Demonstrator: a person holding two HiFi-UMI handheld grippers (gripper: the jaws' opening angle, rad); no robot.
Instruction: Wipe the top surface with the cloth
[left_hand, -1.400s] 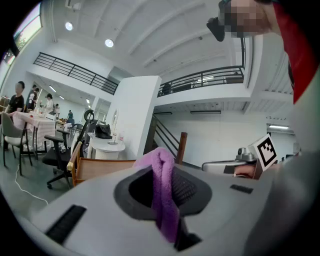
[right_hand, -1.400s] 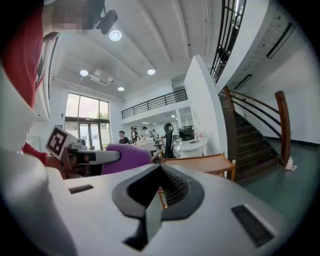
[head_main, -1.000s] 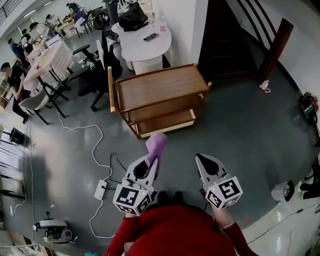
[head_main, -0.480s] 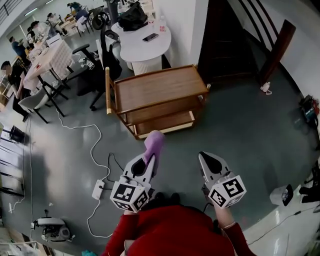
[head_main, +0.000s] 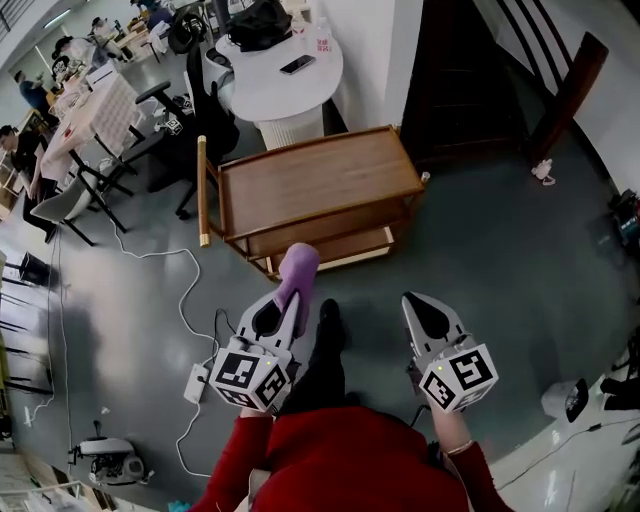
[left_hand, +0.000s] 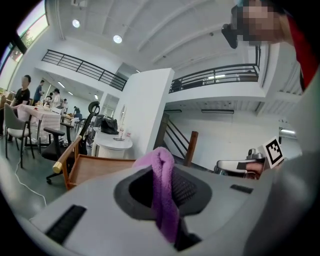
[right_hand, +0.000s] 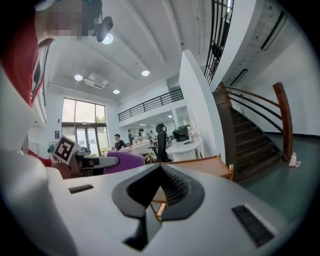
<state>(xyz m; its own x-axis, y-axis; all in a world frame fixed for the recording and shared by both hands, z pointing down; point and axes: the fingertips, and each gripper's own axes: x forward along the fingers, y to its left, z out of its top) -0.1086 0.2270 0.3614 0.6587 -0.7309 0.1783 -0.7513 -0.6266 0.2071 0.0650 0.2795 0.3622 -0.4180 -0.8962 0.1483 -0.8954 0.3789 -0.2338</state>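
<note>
The wooden cart (head_main: 310, 185) stands on the grey floor ahead of me, and its flat top shelf is bare. My left gripper (head_main: 287, 302) is shut on a purple cloth (head_main: 298, 268), whose free end sticks out past the jaws toward the cart's near edge. In the left gripper view the cloth (left_hand: 163, 192) hangs folded between the jaws, with the cart (left_hand: 97, 169) beyond it. My right gripper (head_main: 418, 303) is held level beside it, shut and holding nothing. The right gripper view shows the cart (right_hand: 202, 167) ahead and the cloth (right_hand: 125, 161) at the left.
A round white table (head_main: 285, 80) and a black office chair (head_main: 200, 90) stand behind the cart. A white cable and power strip (head_main: 198, 381) lie on the floor at the left. Dark stairs (head_main: 470, 60) rise at the back right. People sit at tables (head_main: 70, 110) far left.
I have stepped closer to the cart, which now sits nearer and lower in the head view. One foot shows forward between the grippers. Both grippers keep their hold and spacing.
</note>
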